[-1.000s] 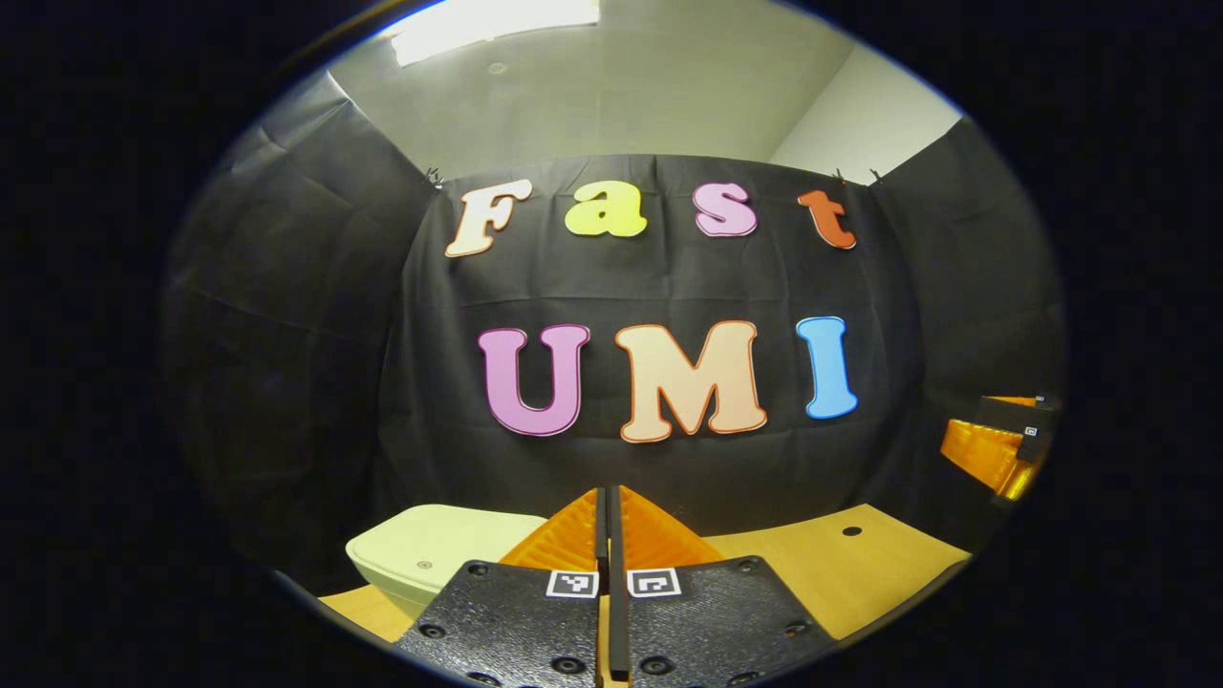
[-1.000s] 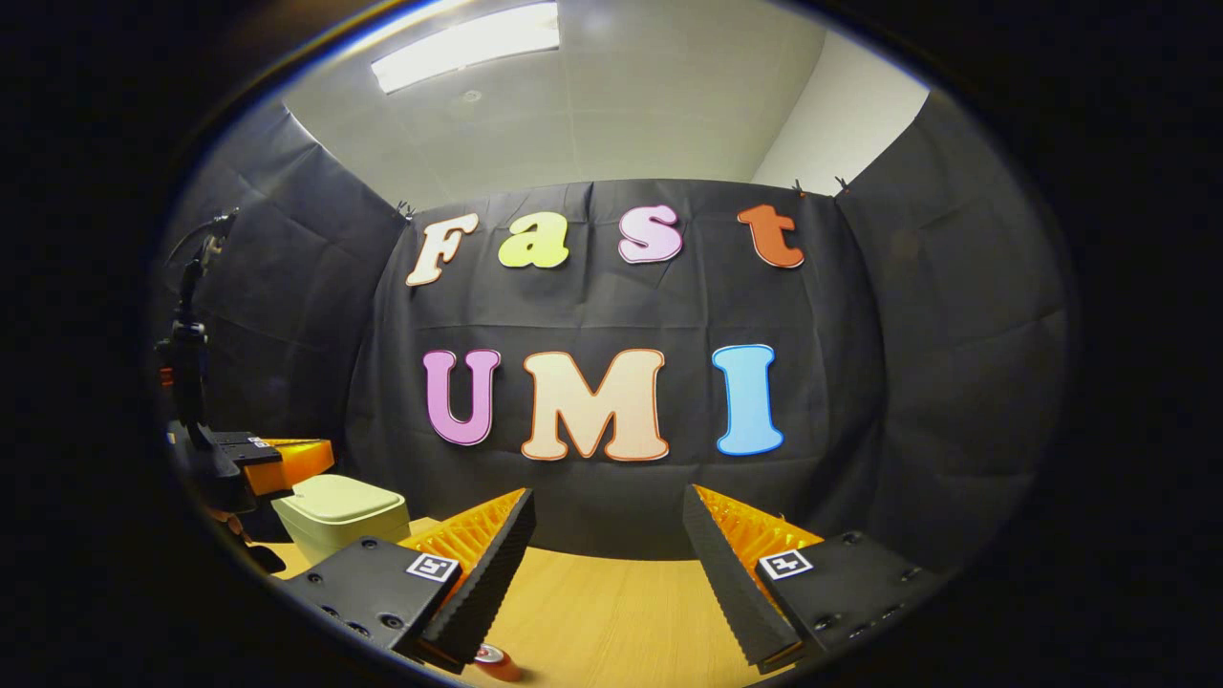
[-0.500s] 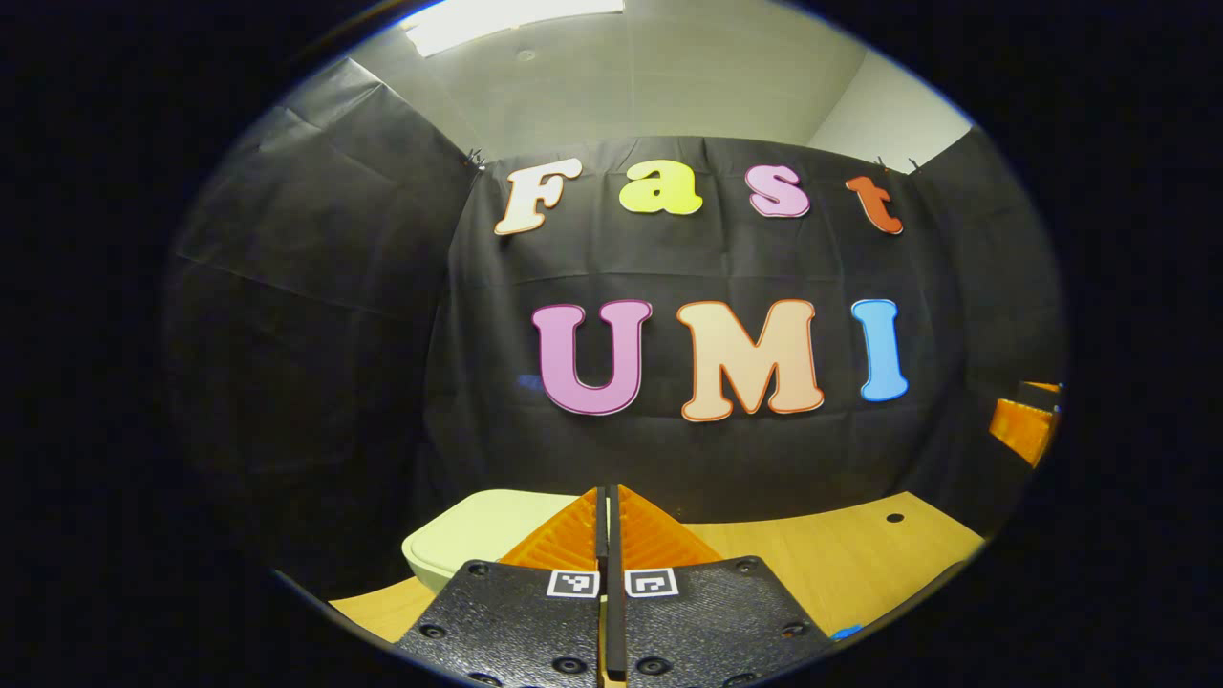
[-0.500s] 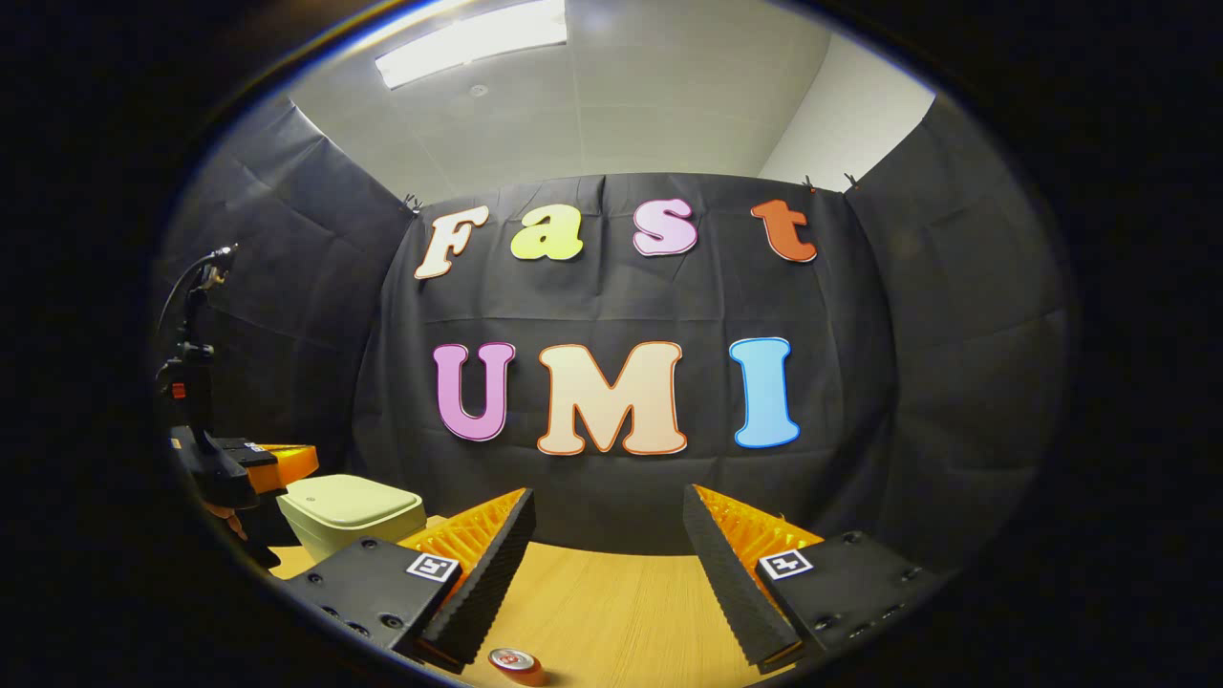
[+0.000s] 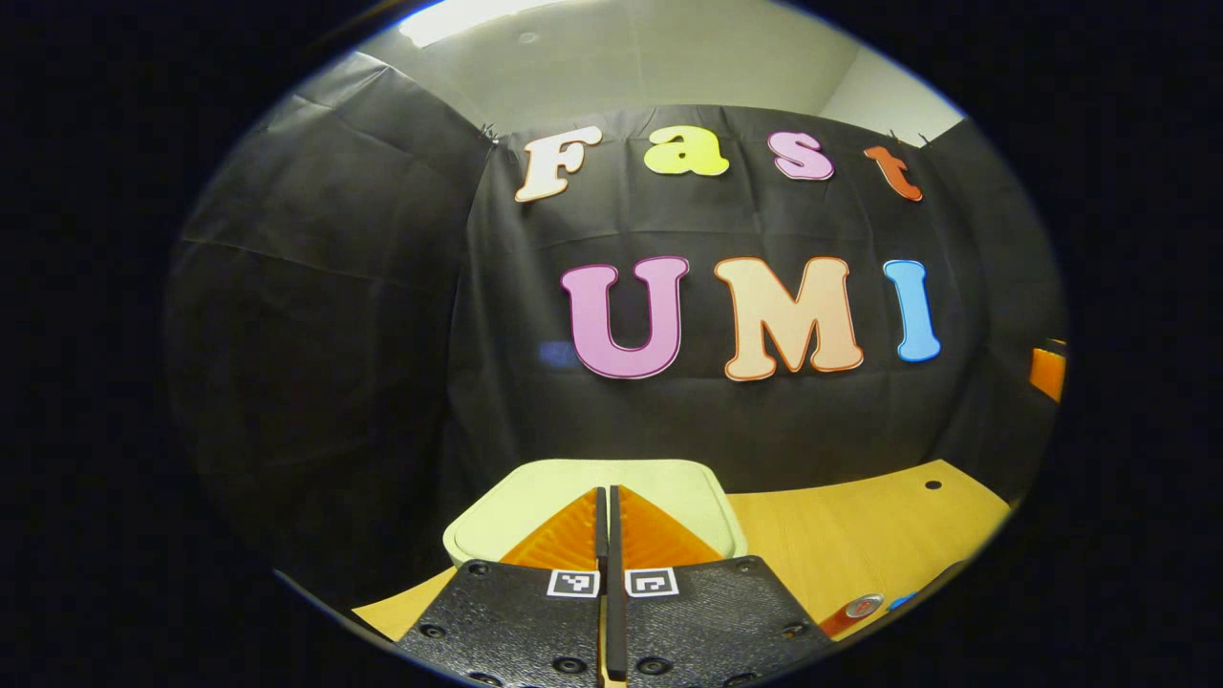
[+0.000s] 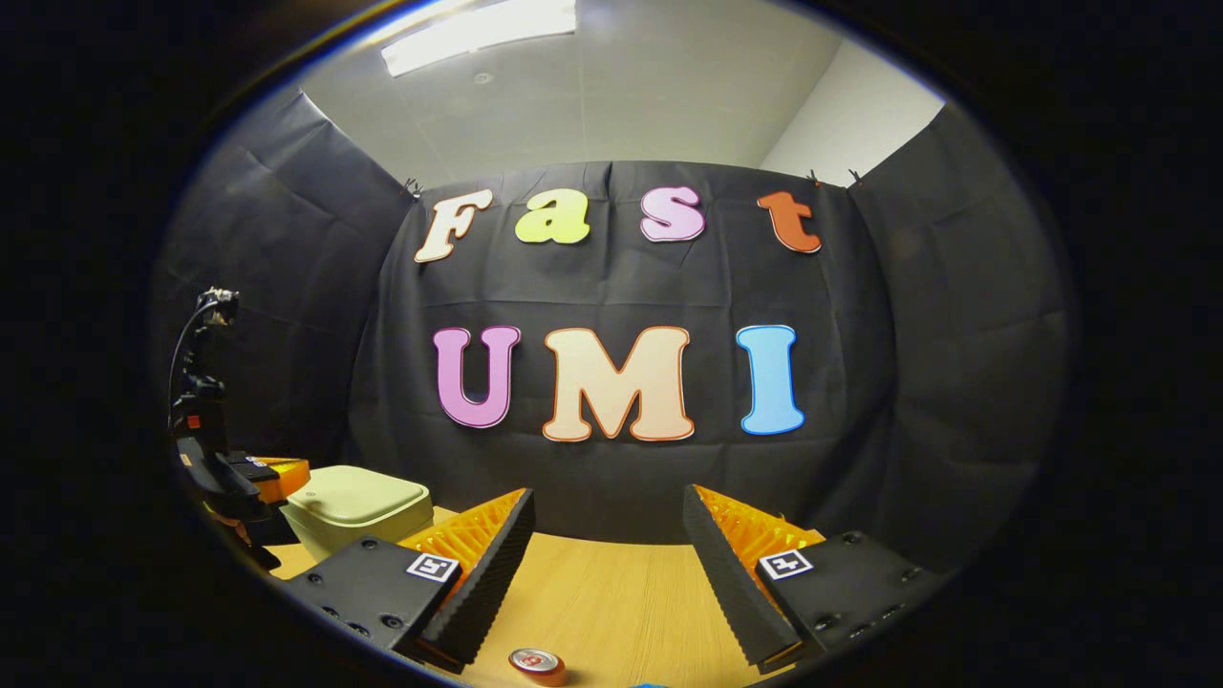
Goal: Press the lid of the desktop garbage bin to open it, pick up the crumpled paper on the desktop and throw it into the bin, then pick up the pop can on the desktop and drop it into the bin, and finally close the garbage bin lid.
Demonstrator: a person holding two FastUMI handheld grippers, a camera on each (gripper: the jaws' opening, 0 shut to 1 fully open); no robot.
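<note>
Left gripper view: clenched ribbed jaws over smooth rounded bin lid (image 5: 669, 487); right jaws released.

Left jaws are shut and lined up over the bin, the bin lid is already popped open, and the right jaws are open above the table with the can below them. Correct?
Not quite: the bin lid is still closed, lying flat on the bin, as the right gripper view shows. The rest holds: the left gripper is shut over it, the right gripper open above the pop can.
</note>
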